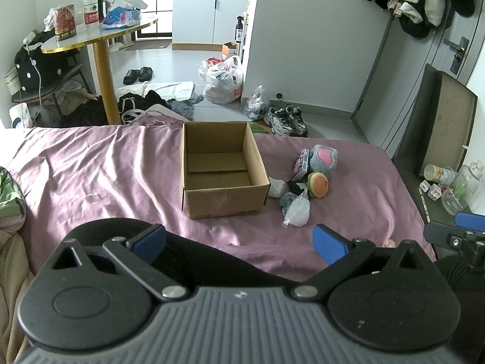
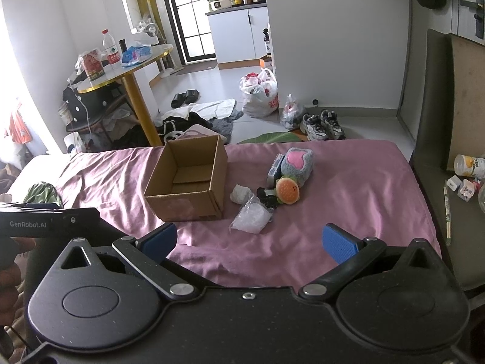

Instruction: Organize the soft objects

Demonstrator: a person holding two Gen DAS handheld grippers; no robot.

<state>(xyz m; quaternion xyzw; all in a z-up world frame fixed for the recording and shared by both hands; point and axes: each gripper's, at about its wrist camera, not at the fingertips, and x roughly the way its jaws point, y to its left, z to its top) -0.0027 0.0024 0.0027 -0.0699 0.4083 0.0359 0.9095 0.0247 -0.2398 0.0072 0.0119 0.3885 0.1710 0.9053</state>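
An empty cardboard box stands open on the purple bedsheet. To its right lies a small pile: a grey plush with a pink heart, a burger plush, a clear plastic bag, a white wad, a small printed box and a dark item. My left gripper is open near the bed's front edge, holding nothing. My right gripper is open too, short of the pile.
Beyond the bed's far edge the floor holds sneakers, plastic bags, clothes and a round table with bottles. A flat board leans at the right beside a low surface with jars.
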